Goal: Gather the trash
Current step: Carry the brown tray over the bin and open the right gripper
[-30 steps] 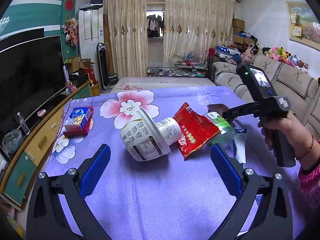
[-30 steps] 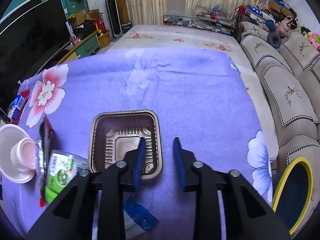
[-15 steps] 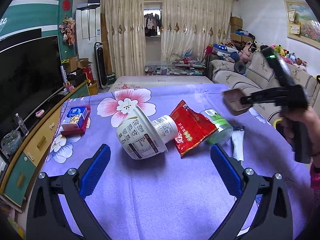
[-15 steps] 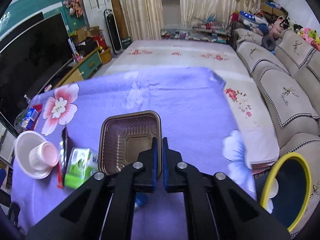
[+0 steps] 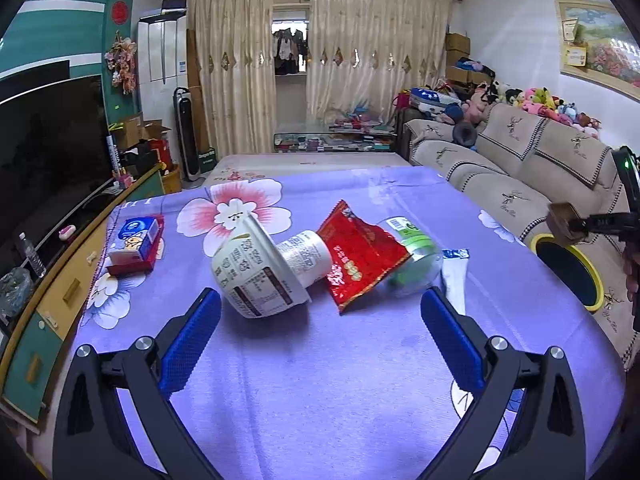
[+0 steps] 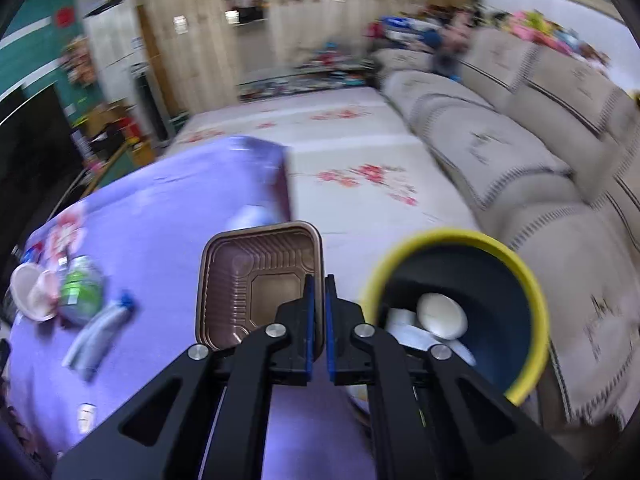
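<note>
Your right gripper point(image 6: 316, 284) is clamped on the near rim of the brown ribbed square plastic tray point(image 6: 256, 280) — blue pads pinched tight with just the tray's edge between them, tray lifted clear of the purple floral tablecloth point(image 6: 160, 240) and sticking out ahead of the fingers. Just right of it, off the table's edge and beside the beige sofa point(image 6: 520, 152), sits the yellow-rimmed dark round bin point(image 6: 524, 280); it holds some white, rounded trash at the bottom, too blurred to identify. The right wrist view is motion-smeared, so fine detail there is unreliable. In the left wrist view the tray point(image 5: 562, 222) shows as a small brown shape at the far right, above the bin point(image 5: 592, 280), with the right gripper's body behind it. Your left gripper point(image 5: 320, 320) hangs low over the cloth point(image 5: 320, 380) with its blue pads spread wide and nothing between them. Ahead of it lies the rest of the trash: a large white printed paper noodle bowl point(image 5: 256, 276) on its side, with a smaller white printed cup point(image 5: 306, 254) tucked into its mouth, touching a crumpled red foil snack bag point(image 5: 360, 260); under the bag's right edge a green-and-white plastic cup point(image 5: 416, 256) on its side, and just right of that a flat white wrapper with a blue end point(image 5: 454, 276). Well apart, at the table's left edge, a blue-and-white carton point(image 5: 138, 238) lies on a red box point(image 5: 132, 266).
</note>
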Tool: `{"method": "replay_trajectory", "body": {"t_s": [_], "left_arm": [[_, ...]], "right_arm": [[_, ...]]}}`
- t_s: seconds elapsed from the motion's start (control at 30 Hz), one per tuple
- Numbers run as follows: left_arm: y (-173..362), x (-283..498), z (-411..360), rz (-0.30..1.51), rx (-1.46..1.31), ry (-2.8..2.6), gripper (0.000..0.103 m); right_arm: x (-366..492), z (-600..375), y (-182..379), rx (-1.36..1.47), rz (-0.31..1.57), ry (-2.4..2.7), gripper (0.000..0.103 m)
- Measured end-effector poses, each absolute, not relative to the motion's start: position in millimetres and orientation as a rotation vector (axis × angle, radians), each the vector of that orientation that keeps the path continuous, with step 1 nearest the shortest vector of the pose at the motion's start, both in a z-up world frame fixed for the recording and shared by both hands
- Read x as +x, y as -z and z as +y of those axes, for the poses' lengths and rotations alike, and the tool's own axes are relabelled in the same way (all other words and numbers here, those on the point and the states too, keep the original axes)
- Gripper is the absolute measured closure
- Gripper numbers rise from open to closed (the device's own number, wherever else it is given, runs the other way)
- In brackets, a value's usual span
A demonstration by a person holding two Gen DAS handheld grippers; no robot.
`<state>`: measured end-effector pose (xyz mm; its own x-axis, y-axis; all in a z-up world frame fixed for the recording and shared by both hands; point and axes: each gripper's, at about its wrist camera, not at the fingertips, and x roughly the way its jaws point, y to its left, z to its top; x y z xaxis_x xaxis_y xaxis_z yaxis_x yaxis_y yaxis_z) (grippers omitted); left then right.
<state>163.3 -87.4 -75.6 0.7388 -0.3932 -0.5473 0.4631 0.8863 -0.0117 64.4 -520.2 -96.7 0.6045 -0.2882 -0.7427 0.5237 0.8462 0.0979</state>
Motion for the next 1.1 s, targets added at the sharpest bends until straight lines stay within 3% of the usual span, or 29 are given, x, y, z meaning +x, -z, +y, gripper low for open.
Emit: {"method": "replay_trajectory", "body": {"t_s": [0.67,0.73,0.8,1.1], "left_arm": [[75,144,-109,0.545,0.175,0.605,0.005],[76,142,-111,0.541,0.182,0.61,0.005],[76,141,-113,0.538,0.192,0.608,0.005],[70,138,-121,0.564,0.199,0.651,0.005]], "right_arm": [[23,-611,147,0.431,0.857,0.695,0.098],[22,-611,146,0.437,0.854,0.696,0.092],[22,-609,145,0.44,0.845,0.691,0.075],[19,-595,134,0.419,0.814,0.669,0.073]]}}
